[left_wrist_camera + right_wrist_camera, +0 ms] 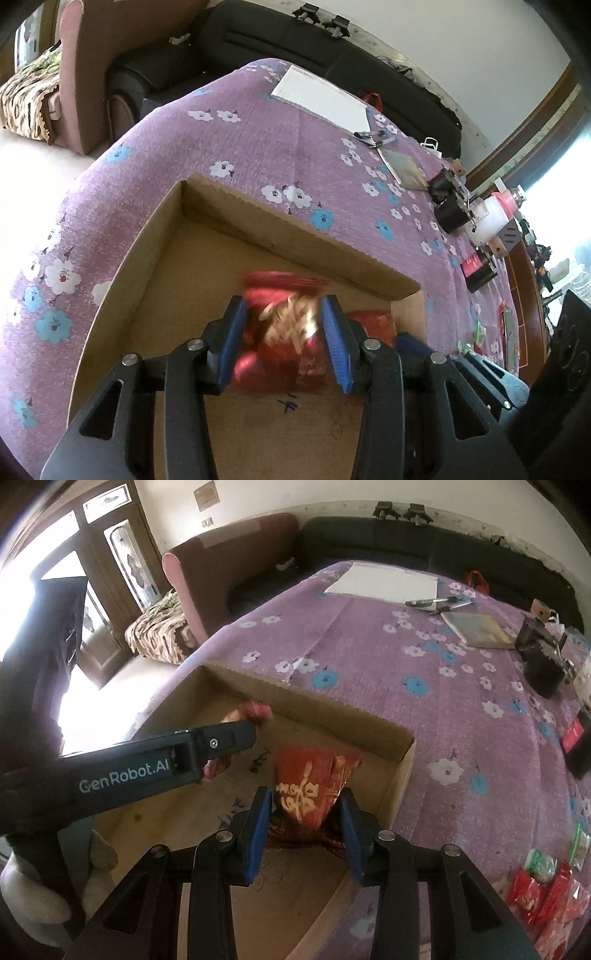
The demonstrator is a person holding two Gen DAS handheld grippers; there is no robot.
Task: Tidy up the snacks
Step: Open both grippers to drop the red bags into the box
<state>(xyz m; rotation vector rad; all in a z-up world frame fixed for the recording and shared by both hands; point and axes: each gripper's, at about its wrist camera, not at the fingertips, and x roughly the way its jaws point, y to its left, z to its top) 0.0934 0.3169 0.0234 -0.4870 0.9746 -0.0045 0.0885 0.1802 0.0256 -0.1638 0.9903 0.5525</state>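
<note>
Purple flowered cloth covers the table [280, 147], with sofas behind it and a shallow cardboard box [295, 236] near its front edge.

On the left side of the box, the left gripper [284, 343] has its jaws pinching a red snack packet [284, 332] above the box floor. That packet is blurred in the left wrist view, so it is likely swinging; if the jaws let go while it swings, it could skid toward the far wall or flip over the low rim.

Just right of it, the right gripper [303, 834] has its jaws pinching a second red packet [306, 786] with gold characters, also over the box and close to the right wall. The grip sits on the crinkled lower part of the bag, so the foil could slide out early and land crooked or on the rim.

Both grippers work close together inside one small box. A careless release could knock one against the other, or drop one packet onto the other.

Further right, loose packets [546, 890] lie heaped on the cloth near the table's front edge, not yet boxed. A sweeping return of the right hand might push some off.
</note>
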